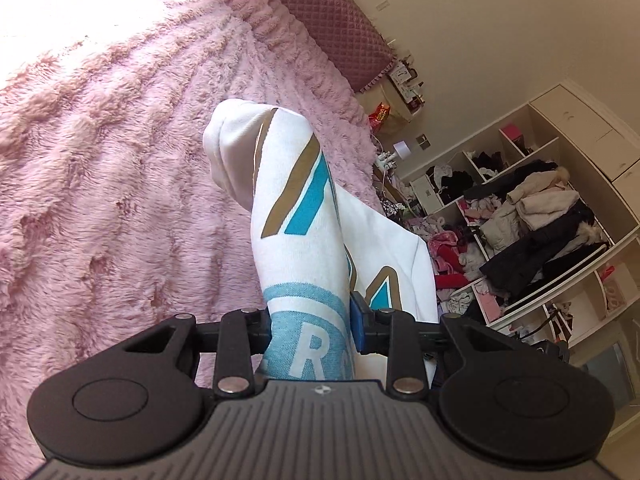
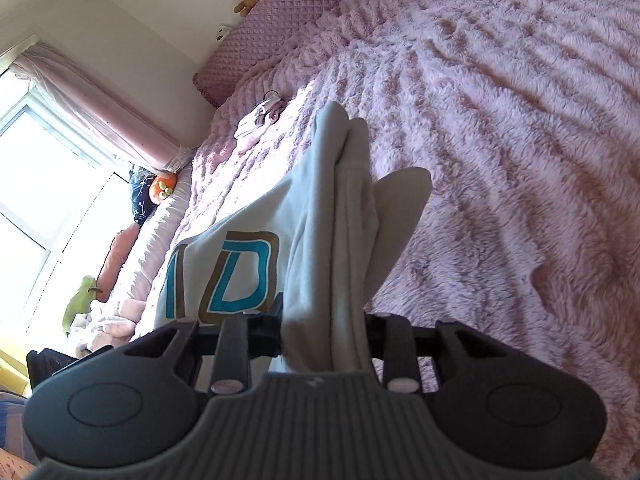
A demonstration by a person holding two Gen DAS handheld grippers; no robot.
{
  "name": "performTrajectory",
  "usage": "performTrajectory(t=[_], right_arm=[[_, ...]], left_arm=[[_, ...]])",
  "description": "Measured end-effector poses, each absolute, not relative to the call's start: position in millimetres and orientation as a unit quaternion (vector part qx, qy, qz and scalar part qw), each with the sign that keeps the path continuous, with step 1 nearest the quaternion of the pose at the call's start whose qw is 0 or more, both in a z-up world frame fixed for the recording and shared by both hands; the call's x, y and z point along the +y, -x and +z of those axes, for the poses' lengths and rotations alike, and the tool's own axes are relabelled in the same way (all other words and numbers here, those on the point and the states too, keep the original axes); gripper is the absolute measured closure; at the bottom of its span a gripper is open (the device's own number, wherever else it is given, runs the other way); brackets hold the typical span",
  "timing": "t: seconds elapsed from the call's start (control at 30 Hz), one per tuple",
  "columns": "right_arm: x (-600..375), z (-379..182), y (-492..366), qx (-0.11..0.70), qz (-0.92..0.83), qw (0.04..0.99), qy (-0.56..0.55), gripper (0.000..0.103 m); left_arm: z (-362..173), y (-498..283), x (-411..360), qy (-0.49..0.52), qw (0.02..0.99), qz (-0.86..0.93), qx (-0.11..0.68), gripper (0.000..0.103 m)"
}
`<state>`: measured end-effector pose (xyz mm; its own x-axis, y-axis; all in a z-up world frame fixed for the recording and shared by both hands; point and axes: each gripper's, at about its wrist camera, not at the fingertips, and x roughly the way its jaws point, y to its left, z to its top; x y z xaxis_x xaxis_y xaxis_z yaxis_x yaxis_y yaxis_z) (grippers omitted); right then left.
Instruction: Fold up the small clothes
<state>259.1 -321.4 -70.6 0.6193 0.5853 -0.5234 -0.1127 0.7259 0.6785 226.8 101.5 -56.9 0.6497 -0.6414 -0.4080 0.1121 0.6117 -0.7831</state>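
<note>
Two handheld claws each grip one bunched part of the same white sweatshirt [image 1: 296,216], which is raised off a bed covered in a shaggy pink blanket [image 1: 112,152]. In the left wrist view, the left claw [image 1: 310,332] is clenched on a thick roll of cloth printed with teal and gold letters; the cloth stands up beyond the jaws and droops over at its top. In the right wrist view, the right claw [image 2: 322,340] is clenched on a gathered wad of plain white fabric, while the printed front of the sweatshirt [image 2: 224,276] hangs slack to its left, toward a bright window [image 2: 36,184]. Both claws point forward and somewhat downward, each view tilted as though the wrists are rolled. The step in hand appears to be lifting the garment to shake it out before laying it flat. To do it well, both grips should probably stay firm, the hands should draw apart until the cloth between them is taut, and the garment should be lowered evenly onto the blanket. Open shelves [image 1: 532,216] stuffed with clothes stand past the bed.
</note>
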Motion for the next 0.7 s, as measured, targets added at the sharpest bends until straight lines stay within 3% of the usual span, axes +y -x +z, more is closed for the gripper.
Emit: performTrajectory(t=[0.27, 0.5, 0.7], right_arm=[[-246, -54, -227, 0.393, 0.272, 0.832, -0.282, 0.077], [-213, -96, -225, 0.437, 0.255, 0.828, -0.244, 0.078], [-209, -168, -242, 0.498, 0.206, 0.812, -0.223, 0.076]], left_arm=[[-46, -181, 166, 0.393, 0.838, -0.193, 0.326, 0.069], [-107, -181, 192, 0.402, 0.833, -0.176, 0.336, 0.069], [-183, -187, 204, 0.432, 0.808, -0.14, 0.375, 0.069]])
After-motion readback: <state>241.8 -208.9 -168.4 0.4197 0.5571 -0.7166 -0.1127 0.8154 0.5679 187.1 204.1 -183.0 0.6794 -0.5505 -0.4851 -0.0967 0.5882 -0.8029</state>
